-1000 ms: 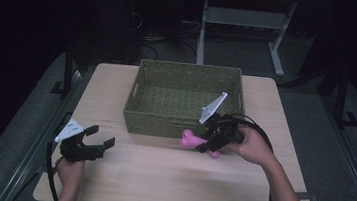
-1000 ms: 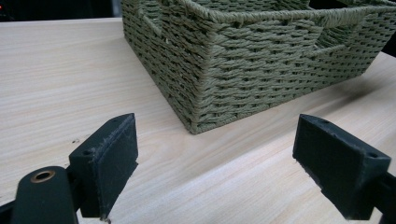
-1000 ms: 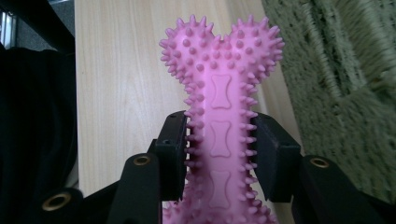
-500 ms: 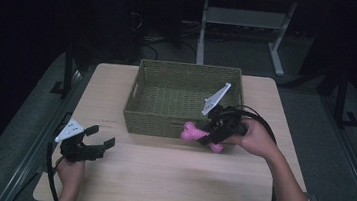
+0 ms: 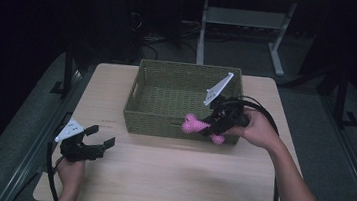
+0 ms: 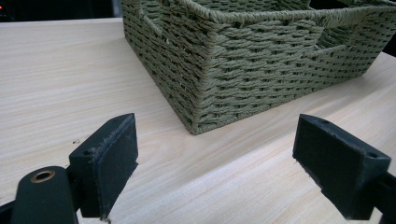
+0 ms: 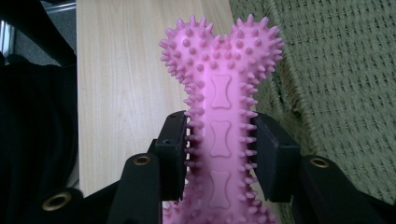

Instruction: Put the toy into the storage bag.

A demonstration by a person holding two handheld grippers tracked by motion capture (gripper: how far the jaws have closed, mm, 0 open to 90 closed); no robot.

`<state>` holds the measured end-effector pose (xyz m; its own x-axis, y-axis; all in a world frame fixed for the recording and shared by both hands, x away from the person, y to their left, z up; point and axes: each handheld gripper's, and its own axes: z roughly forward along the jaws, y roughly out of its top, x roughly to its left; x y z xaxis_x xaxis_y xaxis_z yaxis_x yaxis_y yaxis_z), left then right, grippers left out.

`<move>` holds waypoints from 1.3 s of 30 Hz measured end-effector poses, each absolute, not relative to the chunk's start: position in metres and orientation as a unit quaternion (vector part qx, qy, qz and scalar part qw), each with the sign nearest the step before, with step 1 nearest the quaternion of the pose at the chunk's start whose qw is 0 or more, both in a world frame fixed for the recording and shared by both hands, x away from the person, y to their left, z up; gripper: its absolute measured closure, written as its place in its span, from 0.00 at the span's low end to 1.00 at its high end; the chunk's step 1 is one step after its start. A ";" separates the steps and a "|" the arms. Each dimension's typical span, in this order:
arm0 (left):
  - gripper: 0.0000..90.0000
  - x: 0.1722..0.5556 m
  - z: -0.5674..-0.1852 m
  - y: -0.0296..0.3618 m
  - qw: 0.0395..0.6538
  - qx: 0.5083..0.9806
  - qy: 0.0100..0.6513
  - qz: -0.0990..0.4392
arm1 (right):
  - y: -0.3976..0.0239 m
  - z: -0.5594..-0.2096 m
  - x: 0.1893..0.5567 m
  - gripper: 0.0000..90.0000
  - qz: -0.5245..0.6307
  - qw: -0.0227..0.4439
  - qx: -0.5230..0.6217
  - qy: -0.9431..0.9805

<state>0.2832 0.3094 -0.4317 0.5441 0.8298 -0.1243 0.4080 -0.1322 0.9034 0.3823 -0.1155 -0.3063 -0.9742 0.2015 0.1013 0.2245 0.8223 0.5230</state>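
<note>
We see the right hand-held gripper (image 5: 208,125) clamped on a pink spiked bone toy (image 5: 195,126), held at the near right part of the woven green basket (image 5: 140,84), right at its front wall. In the right gripper view the two black jaws press on the toy's (image 7: 222,116) shaft from either side, and its knobbed end points up and away from the camera, with the basket's weave (image 7: 336,84) to one side and the pale wooden worktop (image 7: 116,70) to the other. From the high view we cannot tell whether the toy is over the basket's rim or just in front of it.

The left hand-held gripper (image 5: 101,139) sits low at the near left corner of the worktop (image 5: 168,180), well apart from the basket, gripped by the person's left hand (image 5: 71,172). Its jaws stand wide apart with nothing between them. In the left gripper view we look past those jaws at a corner of the basket (image 6: 205,79), which rests flat on the worktop (image 6: 60,70).

The person's right hand (image 5: 259,129) reaches in from the near right, a black cable (image 5: 273,191) trailing back along the forearm.
</note>
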 end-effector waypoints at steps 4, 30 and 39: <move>0.15 0.283 -0.432 0.310 0.500 0.722 0.429 0.211 | -0.115 -0.301 0.388 0.64 -0.276 0.019 -0.112 -0.954; 0.15 0.284 -0.432 0.310 0.500 0.720 0.432 0.210 | -0.107 -0.291 0.434 0.64 -0.261 0.019 -0.128 -0.957; 0.15 0.284 -0.432 0.310 0.501 0.720 0.433 0.208 | -0.110 -0.294 0.449 0.64 -0.259 0.019 -0.141 -0.955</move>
